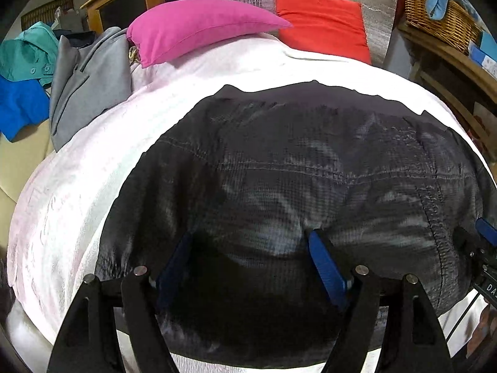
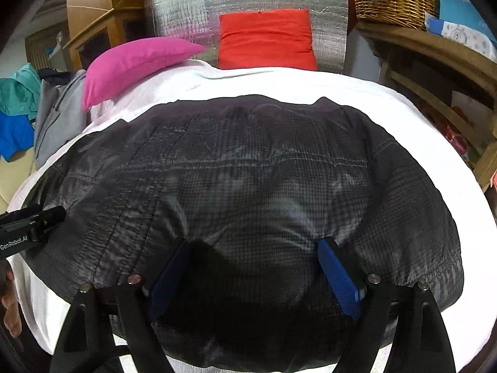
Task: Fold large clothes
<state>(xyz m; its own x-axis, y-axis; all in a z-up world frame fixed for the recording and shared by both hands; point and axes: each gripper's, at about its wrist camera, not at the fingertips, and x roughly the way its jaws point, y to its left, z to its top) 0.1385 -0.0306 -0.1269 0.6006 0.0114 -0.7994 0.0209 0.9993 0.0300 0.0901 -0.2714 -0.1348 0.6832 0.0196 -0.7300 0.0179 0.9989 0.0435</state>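
Jacket (image 1: 295, 171): dark, quilted, spread broad and mostly flat on the bed (image 1: 77, 186), covering the middle and reaching the near edge; white cover shows all round it.

Left gripper (image 1: 248, 242): jaws apart, hanging over the jacket's near part, nothing between them.

Right gripper (image 2: 254, 248): jaws likewise apart and empty, over the same near part, beside the left one.

Pillows: pink pillow (image 1: 198, 28) at the far left corner, red pillow (image 1: 323, 21) propped at the far edge.

Other clothes: grey garment (image 1: 87, 84), teal (image 1: 28, 52) and blue (image 1: 18, 105) pieces along the left edge. Basket (image 1: 441, 15) on a shelf to the right.

Step in hand, as I judge it: jacket laid out, no fold yet begun. Next move calls for both jaws to close on a near edge or side and carry it across.
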